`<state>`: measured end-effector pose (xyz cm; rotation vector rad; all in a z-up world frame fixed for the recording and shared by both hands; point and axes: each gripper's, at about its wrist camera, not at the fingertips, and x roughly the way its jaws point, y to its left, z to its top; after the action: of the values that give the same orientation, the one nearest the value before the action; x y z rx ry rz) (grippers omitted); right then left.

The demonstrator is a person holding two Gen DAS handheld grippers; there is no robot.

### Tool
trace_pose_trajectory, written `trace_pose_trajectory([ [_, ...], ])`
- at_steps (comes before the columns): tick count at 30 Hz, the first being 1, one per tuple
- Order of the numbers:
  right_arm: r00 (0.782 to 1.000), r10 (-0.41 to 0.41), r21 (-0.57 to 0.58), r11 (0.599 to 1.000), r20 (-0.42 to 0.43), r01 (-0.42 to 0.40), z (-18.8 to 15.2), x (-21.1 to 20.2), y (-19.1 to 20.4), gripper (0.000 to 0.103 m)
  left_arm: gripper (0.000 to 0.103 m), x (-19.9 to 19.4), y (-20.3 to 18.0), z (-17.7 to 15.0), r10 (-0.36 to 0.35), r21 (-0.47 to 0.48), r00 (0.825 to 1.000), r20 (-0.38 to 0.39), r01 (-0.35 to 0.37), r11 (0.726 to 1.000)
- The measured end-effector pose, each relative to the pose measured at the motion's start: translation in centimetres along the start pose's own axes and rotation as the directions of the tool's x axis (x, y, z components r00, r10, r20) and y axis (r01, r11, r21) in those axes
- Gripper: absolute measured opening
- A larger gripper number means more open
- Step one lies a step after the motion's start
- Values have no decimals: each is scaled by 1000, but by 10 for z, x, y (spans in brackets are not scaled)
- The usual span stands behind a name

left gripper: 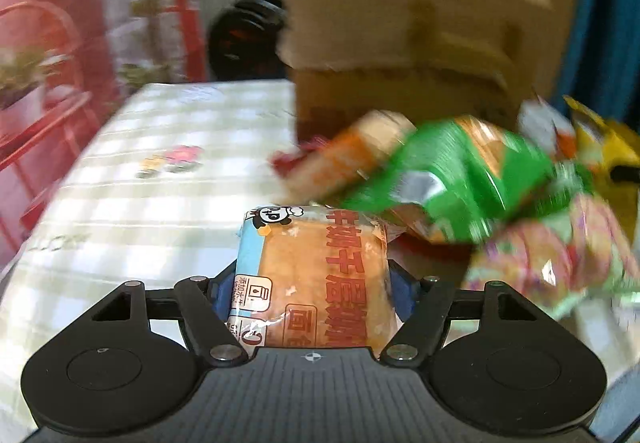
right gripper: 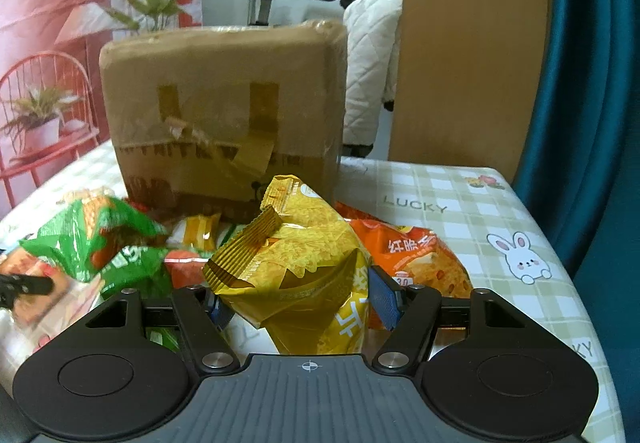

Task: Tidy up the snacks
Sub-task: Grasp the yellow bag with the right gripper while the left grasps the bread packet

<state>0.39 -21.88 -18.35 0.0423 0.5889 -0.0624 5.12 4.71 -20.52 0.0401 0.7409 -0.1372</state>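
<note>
My left gripper [left gripper: 310,283] is shut on a wrapped bread cake [left gripper: 316,275] with red lettering and a panda logo, held above the checked tablecloth [left gripper: 160,179]. A blurred green snack bag [left gripper: 460,179] lies just beyond it to the right. My right gripper [right gripper: 300,295] is shut on a yellow snack bag [right gripper: 296,267], crumpled between the blue pads. An orange snack bag [right gripper: 416,255] lies behind it on the right, and a green bag [right gripper: 92,239] lies on the left.
A taped cardboard box [right gripper: 228,115] stands on the table behind the snack pile and also shows in the left wrist view [left gripper: 400,43]. A pink-patterned packet [left gripper: 552,255] lies at right. A red chair [right gripper: 44,115] stands left of the table.
</note>
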Motion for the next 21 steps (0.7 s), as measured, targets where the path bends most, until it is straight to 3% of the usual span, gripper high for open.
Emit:
trace_pose_trajectory([
  [4,999,5,0,1000,35,-5,7,-8,1,63,74,-18,18,9,40,-97,996,75,-33,995],
  [8,997,11,9,1000,76,-11,17,-17,1,63,74,-29,28,21,32,-158,991,130,-11,987],
  [21,972,45,50,997,232,-58,63,-43,-8,63,74,-52,-1,80,0,-50,962,273,14,999],
])
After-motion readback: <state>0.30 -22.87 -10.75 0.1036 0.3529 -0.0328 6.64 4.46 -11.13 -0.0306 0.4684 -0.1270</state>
